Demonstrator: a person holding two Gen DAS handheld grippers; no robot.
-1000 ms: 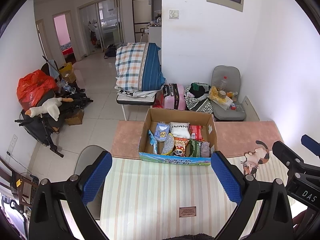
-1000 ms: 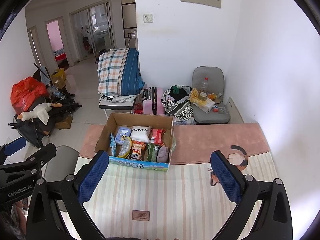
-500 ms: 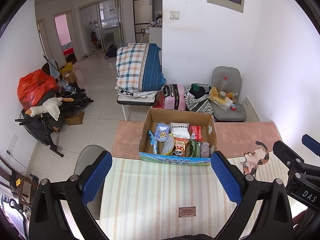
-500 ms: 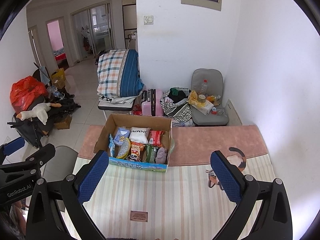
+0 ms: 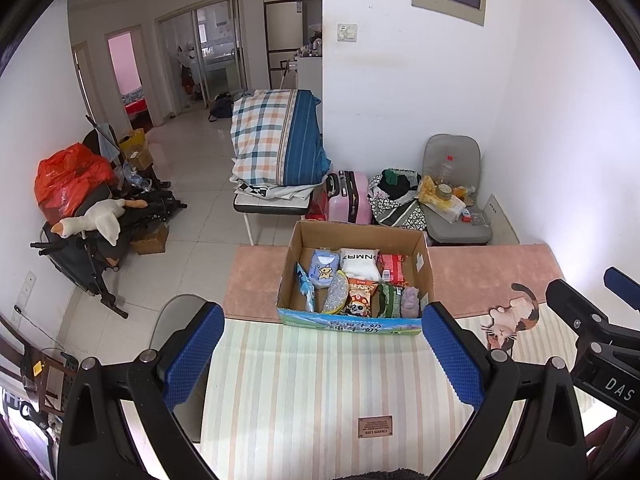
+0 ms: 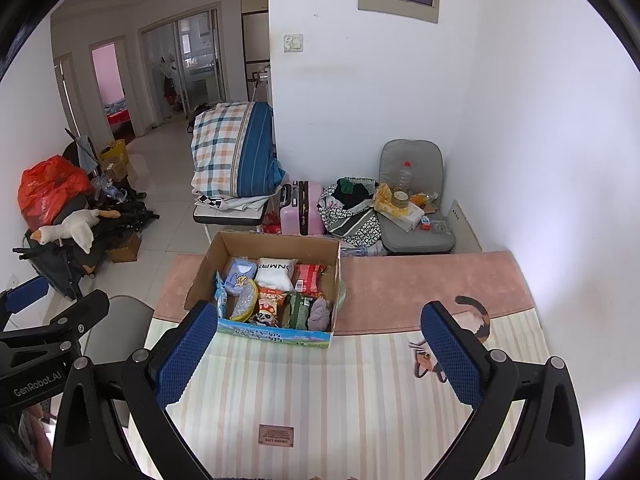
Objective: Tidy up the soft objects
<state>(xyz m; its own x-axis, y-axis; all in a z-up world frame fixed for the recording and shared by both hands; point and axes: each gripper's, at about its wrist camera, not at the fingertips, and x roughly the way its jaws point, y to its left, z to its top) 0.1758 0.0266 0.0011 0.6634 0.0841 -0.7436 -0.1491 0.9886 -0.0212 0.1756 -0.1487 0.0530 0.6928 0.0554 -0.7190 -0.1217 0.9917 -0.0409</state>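
On the table (image 5: 320, 392), which is covered by a striped cloth with a pink band at its far side, stands an open cardboard box (image 5: 356, 240). Its front wall is printed blue and green. Inside the box soft packs stand close together: a white pillow-like pack (image 5: 359, 263) at the back, a pale blue tissue pack (image 5: 322, 269) to its left, a red packet (image 5: 393, 267) to its right, and in front a snack bag with a panda (image 5: 361, 299), a green packet (image 5: 387, 300) and a small purple cloth (image 5: 411, 302).

Both grippers hover above the near part of the table, well apart from the box. The left gripper (image 5: 323, 352) has its blue fingers (image 5: 194, 354) spread wide with nothing between them. The right gripper (image 6: 318, 350) is the same, released and empty, its blue fingers (image 6: 452, 354) far apart; it also shows at the right edge of the left view.

A cat picture (image 5: 514, 320) lies on the cloth to the right of the box. Behind the table, on the floor, are a pink suitcase (image 5: 352, 198), a grey seat (image 5: 456, 184) with a bottle on it, and a folded checked blanket (image 5: 276, 140).
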